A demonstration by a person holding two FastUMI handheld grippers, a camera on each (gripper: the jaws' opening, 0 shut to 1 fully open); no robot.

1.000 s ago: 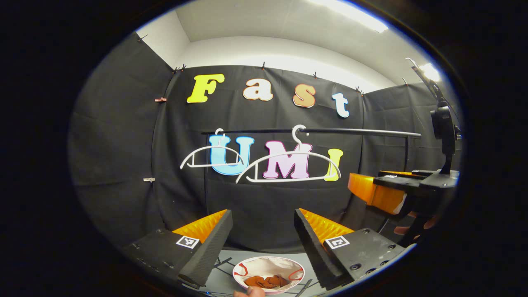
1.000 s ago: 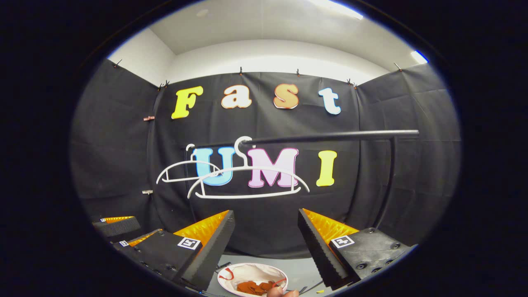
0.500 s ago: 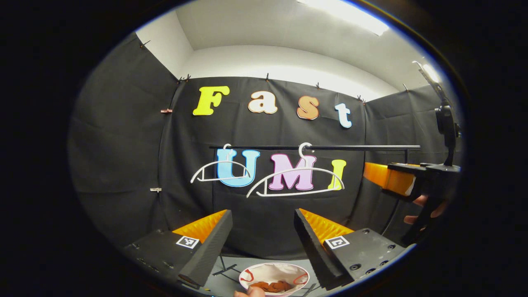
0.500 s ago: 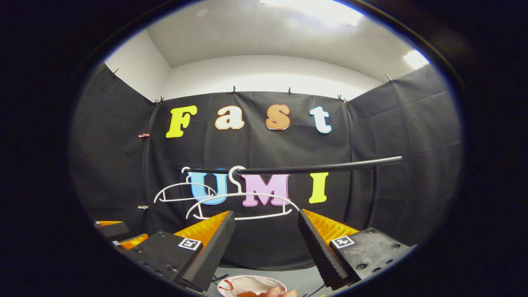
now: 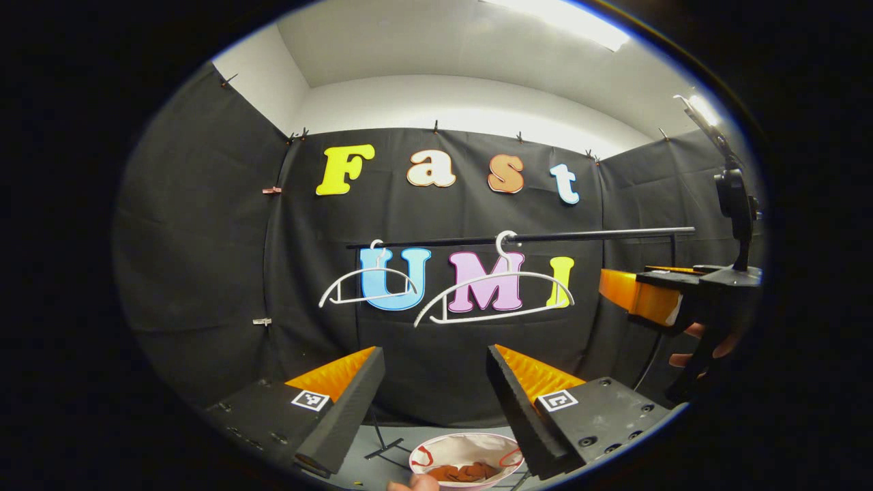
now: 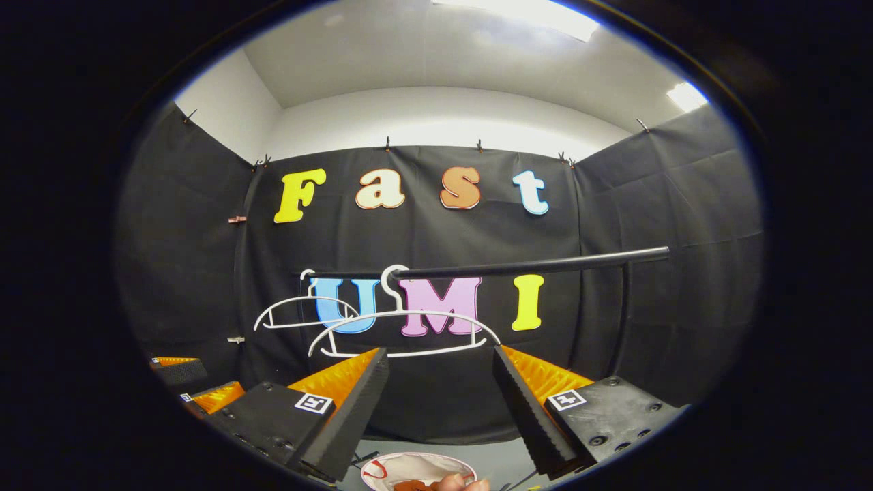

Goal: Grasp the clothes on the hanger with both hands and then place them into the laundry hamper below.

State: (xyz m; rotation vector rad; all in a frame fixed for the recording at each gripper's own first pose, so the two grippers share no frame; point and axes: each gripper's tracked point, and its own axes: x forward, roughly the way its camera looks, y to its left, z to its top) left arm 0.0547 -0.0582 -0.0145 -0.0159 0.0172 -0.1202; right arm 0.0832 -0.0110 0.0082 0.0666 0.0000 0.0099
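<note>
Two bare white hangers hang on a black rail, also seen as hangers under the rail in the right gripper view. Below stands a round white hamper with red handles, and a rust-brown garment lies inside it. My left gripper is open and holds nothing, well above the hamper. My right gripper is open too, above the hamper. The right gripper is held by a hand at the right of the left gripper view. The left gripper sits low left in the right gripper view.
The rail's upright post stands at the right. Black cloth walls close the booth on three sides. A fingertip shows at the bottom edge by the hamper. Grey floor surrounds the hamper.
Over the last second both views have tilted upward. The rail and hangers sit lower in each view and the hamper has slid toward the bottom edge. Both grippers stayed open.
</note>
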